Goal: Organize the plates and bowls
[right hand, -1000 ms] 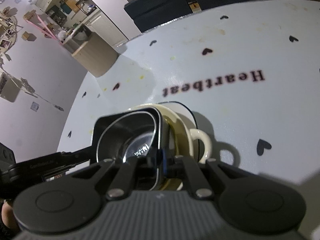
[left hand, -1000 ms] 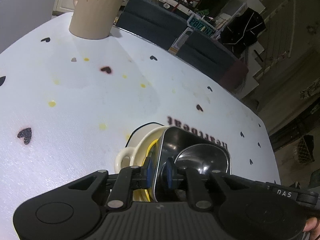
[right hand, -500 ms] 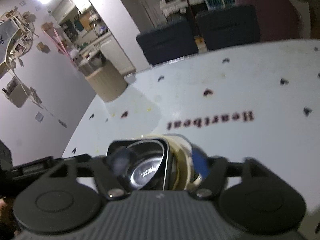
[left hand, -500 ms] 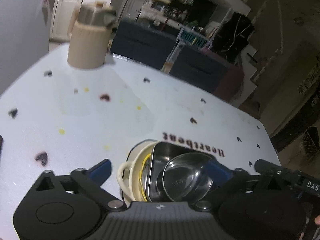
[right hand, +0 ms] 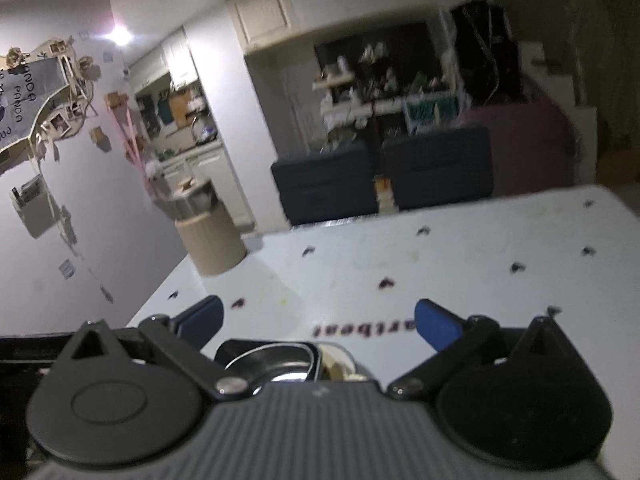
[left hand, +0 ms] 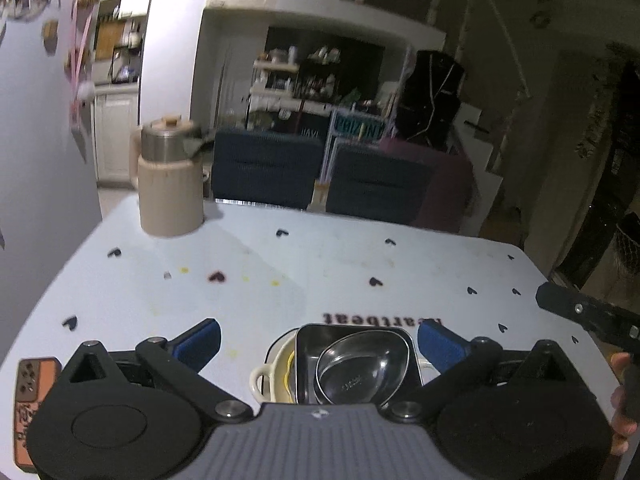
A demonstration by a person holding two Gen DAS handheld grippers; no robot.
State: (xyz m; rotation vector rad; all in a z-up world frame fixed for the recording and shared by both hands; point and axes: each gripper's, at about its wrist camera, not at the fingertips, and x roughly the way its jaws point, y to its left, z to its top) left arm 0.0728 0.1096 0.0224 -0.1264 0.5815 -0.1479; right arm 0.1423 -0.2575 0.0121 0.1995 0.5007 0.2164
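1. Left wrist view: the left tool [left hand: 318, 338] stands released, blue pads wide to either side of the nested stack and clear of it; its jaws have just been opening.
2. Right wrist view: the right tool [right hand: 318, 322] is likewise released, nothing between its pads, jaws just opened.
3. Location: the round steel bowl [left hand: 362, 370] sits inside the rectangular steel tray [left hand: 310, 340], itself inside the cream two-handled ceramic dish [left hand: 266, 376], on the white heart-printed counter [left hand: 280, 272] near its front edge.
4. Orientation: all openings face up; the dish handles appear to lie along the left-right line.
5. Judgement: withdraw both tools straight up and back, avoiding the rims.
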